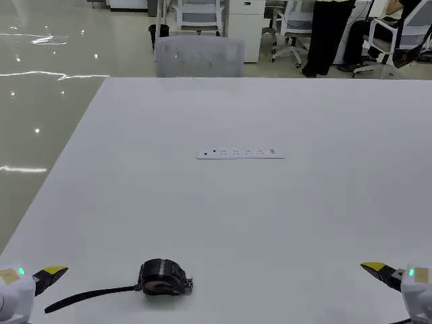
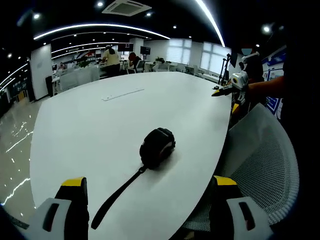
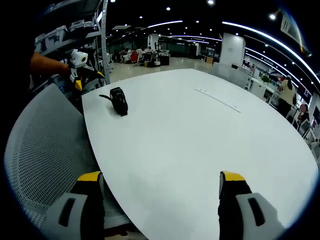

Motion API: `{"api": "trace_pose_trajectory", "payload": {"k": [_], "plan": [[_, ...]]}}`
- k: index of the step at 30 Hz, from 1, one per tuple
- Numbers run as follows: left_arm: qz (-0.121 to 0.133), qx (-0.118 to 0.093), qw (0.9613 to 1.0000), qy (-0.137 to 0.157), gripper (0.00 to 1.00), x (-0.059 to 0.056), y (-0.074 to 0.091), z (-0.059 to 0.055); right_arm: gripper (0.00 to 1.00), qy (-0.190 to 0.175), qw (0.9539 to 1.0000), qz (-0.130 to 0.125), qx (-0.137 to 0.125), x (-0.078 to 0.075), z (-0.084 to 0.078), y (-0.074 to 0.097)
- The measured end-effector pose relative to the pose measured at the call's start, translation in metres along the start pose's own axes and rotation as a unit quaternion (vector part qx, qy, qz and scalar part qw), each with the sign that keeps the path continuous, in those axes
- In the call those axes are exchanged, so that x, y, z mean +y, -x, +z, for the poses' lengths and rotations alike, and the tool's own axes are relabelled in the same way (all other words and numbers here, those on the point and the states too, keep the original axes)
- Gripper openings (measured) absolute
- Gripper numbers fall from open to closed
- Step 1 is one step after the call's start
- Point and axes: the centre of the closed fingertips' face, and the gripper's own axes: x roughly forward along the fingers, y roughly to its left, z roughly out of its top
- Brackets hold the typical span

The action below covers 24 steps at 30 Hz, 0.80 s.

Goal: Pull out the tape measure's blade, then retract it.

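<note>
A black tape measure (image 1: 164, 277) lies on the white table (image 1: 256, 202) near its front edge, left of centre, with a black wrist strap (image 1: 88, 297) trailing to the left; its blade is not pulled out. The left gripper (image 1: 48, 275) sits at the bottom left corner, a short way left of the strap. In the left gripper view the tape measure (image 2: 157, 146) lies ahead between the wide-apart jaws of the left gripper (image 2: 149, 192), which is open and empty. The right gripper (image 1: 378, 271) is at the bottom right, far from the tape measure (image 3: 118, 100), open and empty (image 3: 161, 185).
A white socket strip (image 1: 239, 153) is set into the table's middle. A grey chair back (image 1: 199, 56) stands at the far edge. A mesh chair (image 3: 45, 150) is beside the near edge. Office chairs and a person stand beyond the table on a glossy floor.
</note>
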Motion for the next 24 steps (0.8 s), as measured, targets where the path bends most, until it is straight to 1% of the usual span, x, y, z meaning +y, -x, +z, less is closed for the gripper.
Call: {"api": "trace_pose_trajectory", "payload": {"k": [1,2,4,7,8,9,10,11,12,13,14,15,16,17,18,19,20,21,22,23,24], "plan": [[-0.009,0.006,0.9998,-0.015,0.99,-0.001,-0.004,0.002,0.97,0.005,1.0,0.007,0.003,0.002,0.003,-0.004],[-0.015,0.013,0.9995,-0.023,0.98,-0.001,-0.007,0.003,0.97,0.009,0.9999,0.013,0.004,0.004,0.005,-0.008],[-0.028,0.026,0.9981,-0.048,0.98,-0.001,-0.015,0.007,0.96,0.022,0.9994,0.025,0.009,0.008,0.01,-0.016],[-0.05,0.049,0.9944,-0.079,0.96,-0.002,-0.027,0.012,0.95,0.04,0.9984,0.039,0.012,0.012,0.019,-0.026],[-0.062,0.062,0.9915,-0.096,0.95,-0.003,-0.031,0.013,0.95,0.046,0.9979,0.044,0.012,0.013,0.023,-0.03],[-0.071,0.07,0.9894,-0.105,0.92,-0.005,-0.034,0.013,0.95,0.049,0.9975,0.048,0.012,0.015,0.026,-0.032],[-0.083,0.08,0.9867,-0.115,0.9,-0.007,-0.037,0.014,0.94,0.055,0.997,0.054,0.012,0.017,0.029,-0.036],[-0.098,0.088,0.9837,-0.123,0.89,-0.012,-0.041,0.016,0.94,0.061,0.9965,0.057,0.012,0.017,0.033,-0.04],[-0.111,0.08,0.9815,-0.134,0.89,-0.015,-0.045,0.021,0.94,0.065,0.996,0.06,0.011,0.018,0.035,-0.043],[-0.128,0.071,0.9772,-0.154,0.89,-0.021,-0.05,0.029,0.94,0.069,0.9954,0.065,0.011,0.019,0.039,-0.047],[-0.133,0.071,0.9737,-0.171,0.88,-0.023,-0.053,0.032,0.93,0.072,0.995,0.069,0.011,0.02,0.042,-0.05],[-0.135,0.079,0.9698,-0.187,0.87,-0.023,-0.056,0.034,0.93,0.073,0.9946,0.073,0.012,0.021,0.045,-0.053],[-0.137,0.094,0.9644,-0.206,0.85,-0.022,-0.061,0.034,0.92,0.072,0.9938,0.084,0.011,0.024,0.049,-0.058],[-0.141,0.1,0.9614,-0.214,0.84,-0.022,-0.064,0.035,0.92,0.072,0.9927,0.096,0.013,0.029,0.05,-0.061],[-0.149,0.107,0.9566,-0.226,0.83,-0.023,-0.069,0.037,0.92,0.078,0.991,0.107,0.02,0.034,0.051,-0.067],[-0.153,0.11,0.9546,-0.231,0.83,-0.023,-0.072,0.038,0.93,0.085,0.9897,0.113,0.024,0.037,0.051,-0.07],[-0.156,0.114,0.9517,-0.239,0.83,-0.02,-0.075,0.039,0.93,0.098,0.9871,0.123,0.029,0.042,0.051,-0.073],[-0.162,0.126,0.9457,-0.252,0.83,-0.018,-0.079,0.036,0.93,0.108,0.9849,0.132,0.031,0.047,0.052,-0.078],[-0.164,0.135,0.9423,-0.259,0.82,-0.016,-0.082,0.034,0.93,0.109,0.9844,0.134,0.033,0.05,0.053,-0.081],[-0.168,0.15,0.9361,-0.27,0.81,-0.014,-0.086,0.03,0.93,0.114,0.9829,0.14,0.037,0.053,0.055,-0.086],[-0.169,0.157,0.9328,-0.277,0.81,-0.013,-0.089,0.028,0.92,0.118,0.9819,0.143,0.038,0.055,0.057,-0.09]]}}
